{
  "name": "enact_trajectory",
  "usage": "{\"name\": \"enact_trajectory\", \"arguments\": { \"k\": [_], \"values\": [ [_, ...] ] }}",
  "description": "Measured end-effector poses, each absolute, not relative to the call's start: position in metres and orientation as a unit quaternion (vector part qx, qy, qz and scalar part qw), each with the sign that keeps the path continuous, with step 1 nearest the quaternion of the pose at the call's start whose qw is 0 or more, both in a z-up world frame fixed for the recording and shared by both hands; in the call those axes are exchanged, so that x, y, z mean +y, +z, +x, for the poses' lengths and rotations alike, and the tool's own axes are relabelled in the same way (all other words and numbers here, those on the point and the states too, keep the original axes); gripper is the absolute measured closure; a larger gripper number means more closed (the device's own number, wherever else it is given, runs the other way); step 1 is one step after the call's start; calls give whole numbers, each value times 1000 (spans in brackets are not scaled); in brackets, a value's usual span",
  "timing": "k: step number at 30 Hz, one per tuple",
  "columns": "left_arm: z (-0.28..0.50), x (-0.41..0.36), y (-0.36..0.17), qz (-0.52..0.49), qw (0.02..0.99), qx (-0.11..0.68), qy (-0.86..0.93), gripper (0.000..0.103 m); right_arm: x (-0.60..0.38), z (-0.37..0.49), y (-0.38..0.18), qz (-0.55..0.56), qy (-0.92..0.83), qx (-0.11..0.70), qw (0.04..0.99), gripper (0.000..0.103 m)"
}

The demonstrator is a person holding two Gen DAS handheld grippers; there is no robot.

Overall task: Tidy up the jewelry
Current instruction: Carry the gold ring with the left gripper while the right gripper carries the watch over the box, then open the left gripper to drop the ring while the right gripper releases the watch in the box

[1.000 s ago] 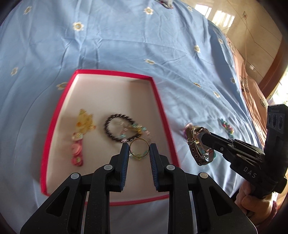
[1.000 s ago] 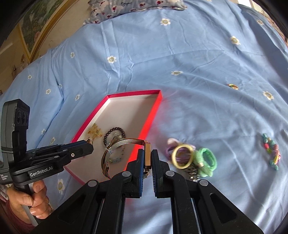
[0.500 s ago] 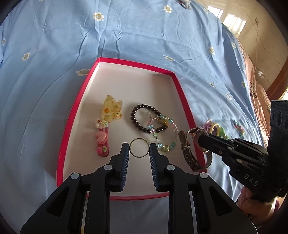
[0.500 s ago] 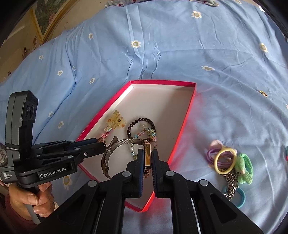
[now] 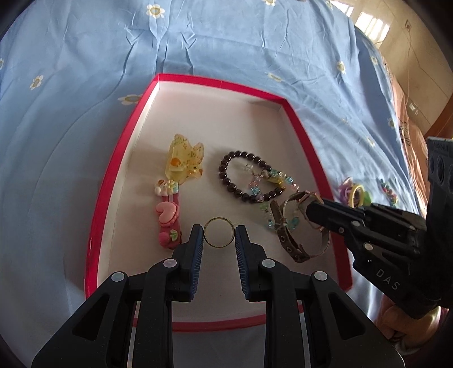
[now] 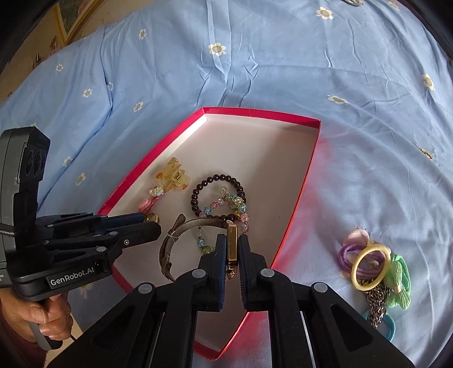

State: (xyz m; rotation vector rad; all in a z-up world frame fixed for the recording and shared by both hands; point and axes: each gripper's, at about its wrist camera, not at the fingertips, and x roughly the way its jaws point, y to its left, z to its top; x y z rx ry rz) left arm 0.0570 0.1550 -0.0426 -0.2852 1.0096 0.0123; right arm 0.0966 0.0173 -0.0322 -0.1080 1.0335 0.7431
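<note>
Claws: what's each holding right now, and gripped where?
Left claw pinches a gold ring across its outer edges. Right claw clamps a watch by its gold rectangular case.

A wrinkled light-blue bedsheet (image 6: 254, 65) printed with small white daisies covers the bed. In the left wrist view, a peach-coloured cloth (image 5: 416, 136) lies along its far right edge. A gold picture frame (image 6: 75, 19) hangs far left in the right wrist view.
</note>
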Motion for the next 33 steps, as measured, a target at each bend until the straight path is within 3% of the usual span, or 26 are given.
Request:
{"name": "enact_trajectory", "arguments": {
  "k": [19, 22, 29, 33],
  "values": [
    [58, 154, -47, -129, 864, 486, 10, 82, 26, 100, -38, -63, 350, 488, 797, 89],
    [57, 155, -47, -132, 864, 486, 11, 77, 24, 100, -37, -56, 350, 490, 797, 89],
    [52, 155, -41, -132, 866, 482, 14, 76, 15, 99, -26, -38, 351, 482, 802, 88],
    [47, 153, -33, -137, 870, 474, 14, 71, 3, 97, -15, -18, 349, 474, 808, 79]
  ]
}}
